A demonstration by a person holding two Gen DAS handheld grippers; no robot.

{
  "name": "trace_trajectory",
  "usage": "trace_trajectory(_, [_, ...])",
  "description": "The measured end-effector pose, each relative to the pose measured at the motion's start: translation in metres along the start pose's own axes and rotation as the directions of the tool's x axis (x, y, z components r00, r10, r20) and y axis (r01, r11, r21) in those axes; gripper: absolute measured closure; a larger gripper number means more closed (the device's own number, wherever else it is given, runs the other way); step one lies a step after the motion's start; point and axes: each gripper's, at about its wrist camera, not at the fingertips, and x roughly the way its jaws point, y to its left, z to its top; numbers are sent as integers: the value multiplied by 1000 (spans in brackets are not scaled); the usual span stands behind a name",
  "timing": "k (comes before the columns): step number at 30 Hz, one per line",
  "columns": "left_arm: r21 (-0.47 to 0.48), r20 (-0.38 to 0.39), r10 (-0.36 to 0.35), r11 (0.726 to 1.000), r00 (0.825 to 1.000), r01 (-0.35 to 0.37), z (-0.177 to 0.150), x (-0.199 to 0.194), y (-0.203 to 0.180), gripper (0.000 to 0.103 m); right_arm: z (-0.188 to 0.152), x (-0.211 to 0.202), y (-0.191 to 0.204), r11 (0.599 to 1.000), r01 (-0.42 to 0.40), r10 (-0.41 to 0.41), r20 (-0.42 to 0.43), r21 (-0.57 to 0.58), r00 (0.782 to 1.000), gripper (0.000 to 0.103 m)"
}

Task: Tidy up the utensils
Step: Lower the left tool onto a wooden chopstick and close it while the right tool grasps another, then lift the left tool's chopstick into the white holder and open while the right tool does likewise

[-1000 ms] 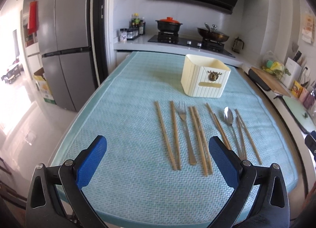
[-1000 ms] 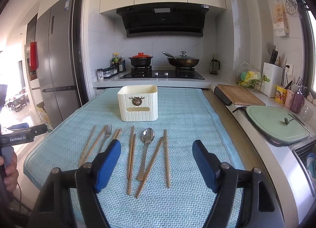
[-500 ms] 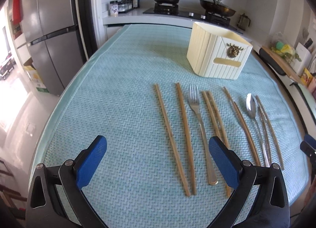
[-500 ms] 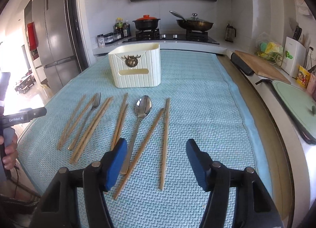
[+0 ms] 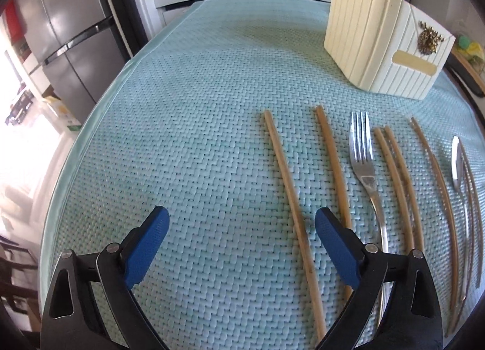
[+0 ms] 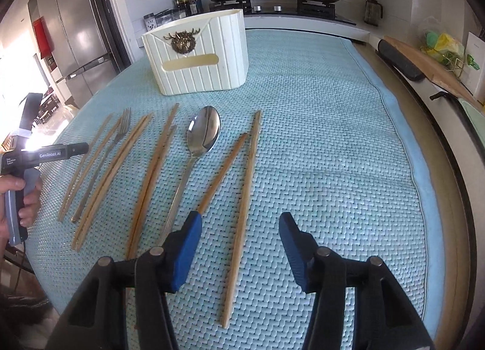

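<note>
1. Approach step: you are lowering both grippers toward utensils lying on the mat (image 6: pixel 333 153), before the holder (image 6: pixel 197 56)
2. Right gripper (image 6: pixel 239 247) is closing around the outermost chopstick (image 6: pixel 245 198), pads not touching; left gripper (image 5: pixel 242 241) is narrowing slightly, wide, empty
3. Chopstick is lying flat, thin; you are needing a low pinch

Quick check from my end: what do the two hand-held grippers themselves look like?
Both match. The left hand-held gripper and the right hand-held gripper each have black linkage arms with silver pivot pins and two blue textured fingers. Seen from the right wrist, the left unit's black body reads "GenRobot.AI", with a grey handle.
</note>
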Motion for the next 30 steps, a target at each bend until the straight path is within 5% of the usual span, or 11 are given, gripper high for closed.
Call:
trace_trajectory(5, [7, -10, -35, 999, 999, 35, 14, 8, -2, 8, 11, 27, -4, 999, -2, -1, -67, -33, 998, 70])
trace_trajectory(10, [25, -60, -102, 994, 993, 104, 32, 18, 2, 13, 36, 46, 0, 996, 5, -13, -94, -88, 996, 76])
trace_trajectory(20, [86, -105, -149, 984, 983, 158, 60, 24, -9, 93, 91, 80, -7, 998, -9, 0, -146, -61, 989, 94])
trace_trajectory(26, [40, -77, -185, 981, 980, 188, 61, 19, -8, 99, 98, 83, -10, 999, -27, 24, -128, -23, 992, 96])
trace_trajectory(30, [6, 7, -225, 974, 974, 225, 59, -14, 2, 99, 107, 64, -24, 997, -65, 67, -55, 40, 996, 96])
